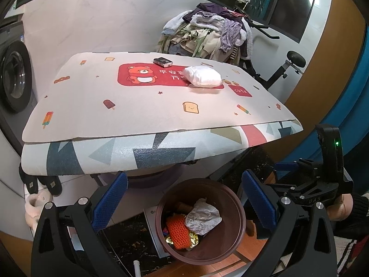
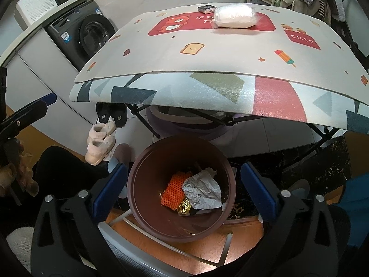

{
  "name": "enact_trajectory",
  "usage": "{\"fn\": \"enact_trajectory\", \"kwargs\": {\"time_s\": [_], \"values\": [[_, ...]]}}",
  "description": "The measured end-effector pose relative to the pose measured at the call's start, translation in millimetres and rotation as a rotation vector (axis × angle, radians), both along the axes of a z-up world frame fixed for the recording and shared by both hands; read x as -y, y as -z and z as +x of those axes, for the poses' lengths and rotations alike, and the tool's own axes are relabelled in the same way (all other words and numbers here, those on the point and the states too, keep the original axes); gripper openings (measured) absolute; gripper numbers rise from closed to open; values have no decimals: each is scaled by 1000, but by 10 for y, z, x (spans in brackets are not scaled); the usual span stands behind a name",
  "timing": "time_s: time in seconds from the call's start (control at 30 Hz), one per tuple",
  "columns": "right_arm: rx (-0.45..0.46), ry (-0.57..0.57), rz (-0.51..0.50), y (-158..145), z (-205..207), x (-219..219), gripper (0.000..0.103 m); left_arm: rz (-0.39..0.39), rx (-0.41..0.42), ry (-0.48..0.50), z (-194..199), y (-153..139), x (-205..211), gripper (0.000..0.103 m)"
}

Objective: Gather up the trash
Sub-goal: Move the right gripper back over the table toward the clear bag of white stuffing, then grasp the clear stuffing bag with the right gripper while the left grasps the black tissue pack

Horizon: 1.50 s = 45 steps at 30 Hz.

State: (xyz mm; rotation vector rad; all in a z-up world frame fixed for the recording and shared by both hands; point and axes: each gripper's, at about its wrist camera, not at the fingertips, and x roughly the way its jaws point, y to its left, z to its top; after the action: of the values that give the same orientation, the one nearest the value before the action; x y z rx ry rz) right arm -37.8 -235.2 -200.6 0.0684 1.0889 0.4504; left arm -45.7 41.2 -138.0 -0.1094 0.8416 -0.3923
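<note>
A brown trash bin (image 1: 233,237) (image 2: 147,217) stands on the floor in front of the table. Inside lie crumpled grey paper (image 1: 203,217) (image 2: 201,191), an orange foam net (image 1: 178,233) (image 2: 173,190) and gold foil (image 2: 184,207). My left gripper (image 1: 184,205) is open and empty above the bin. My right gripper (image 2: 183,195) is open and empty above the bin too; its body shows at the right of the left wrist view (image 1: 318,184). On the table mat (image 1: 129,106) (image 2: 230,53) lie a white plastic-wrapped bundle (image 1: 204,76) (image 2: 234,16) and a small dark box (image 1: 163,61) (image 2: 206,8).
A washing machine (image 1: 13,78) (image 2: 85,37) stands left. A clothes pile (image 1: 207,34) on an exercise bike (image 1: 283,69) is behind the table. Slippers (image 2: 101,143) and black sandals (image 2: 113,115) lie under the table's left side, beside a purple basin (image 2: 184,127).
</note>
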Motion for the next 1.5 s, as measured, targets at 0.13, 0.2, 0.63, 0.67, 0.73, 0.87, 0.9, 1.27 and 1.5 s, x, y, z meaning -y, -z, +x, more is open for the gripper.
{"fn": "enact_trajectory", "kwargs": {"time_s": [0.13,0.2,0.63,0.67,0.73,0.87,0.9,1.27,1.5], "values": [[-2,12,-4,15,58,11,97,-5,-13,-11,44,42,-31,97],[-6,22,-3,30,94,28,97,-9,-21,-17,72,67,-52,97],[-6,72,-9,26,463,109,97,-25,-76,-66,293,212,-244,97],[-3,75,-11,15,502,115,97,-26,-78,-69,301,215,-256,97],[2,81,-17,-4,572,129,97,-29,-83,-79,339,226,-288,97],[20,98,-26,-68,751,174,97,-32,-96,-95,417,248,-338,97],[27,103,-31,-87,800,182,97,-32,-99,-99,437,254,-349,97],[106,141,-68,-284,1540,303,97,-35,-129,-140,799,343,-510,97],[147,156,-52,-334,2260,318,97,-30,-153,-167,1101,412,-585,97]]}}
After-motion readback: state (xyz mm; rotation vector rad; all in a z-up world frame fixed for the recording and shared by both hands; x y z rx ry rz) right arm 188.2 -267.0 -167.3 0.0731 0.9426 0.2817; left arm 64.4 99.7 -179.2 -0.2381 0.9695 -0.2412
